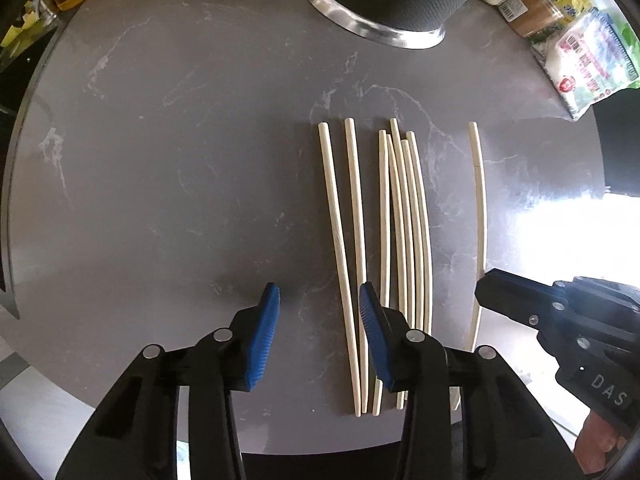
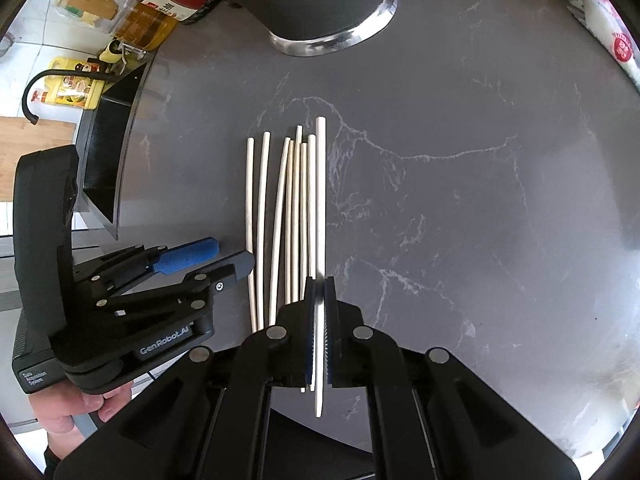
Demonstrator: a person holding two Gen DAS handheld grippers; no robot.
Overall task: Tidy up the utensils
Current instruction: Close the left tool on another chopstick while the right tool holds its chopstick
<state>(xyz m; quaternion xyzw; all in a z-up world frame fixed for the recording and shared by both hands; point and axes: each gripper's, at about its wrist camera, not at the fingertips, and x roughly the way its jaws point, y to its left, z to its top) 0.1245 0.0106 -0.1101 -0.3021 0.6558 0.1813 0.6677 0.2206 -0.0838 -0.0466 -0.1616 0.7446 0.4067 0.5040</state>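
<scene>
White "GenRobot.AI" lettering marks our left gripper (image 2: 224, 256), jaws wide and empty just left of the chopstick row (image 1: 384, 240). Our right gripper (image 2: 319, 312) clamps one chopstick (image 2: 320, 200), its length pointing toward the black steel-rimmed pot (image 2: 320, 4).

Right tongs (image 2: 319, 292) clamped on one chopstick (image 2: 320, 200) — six more chopsticks (image 2: 280, 216) on grey bench (image 2: 460, 208) at 9 o'clock — left tongs (image 2: 224, 256) gaping.
</scene>
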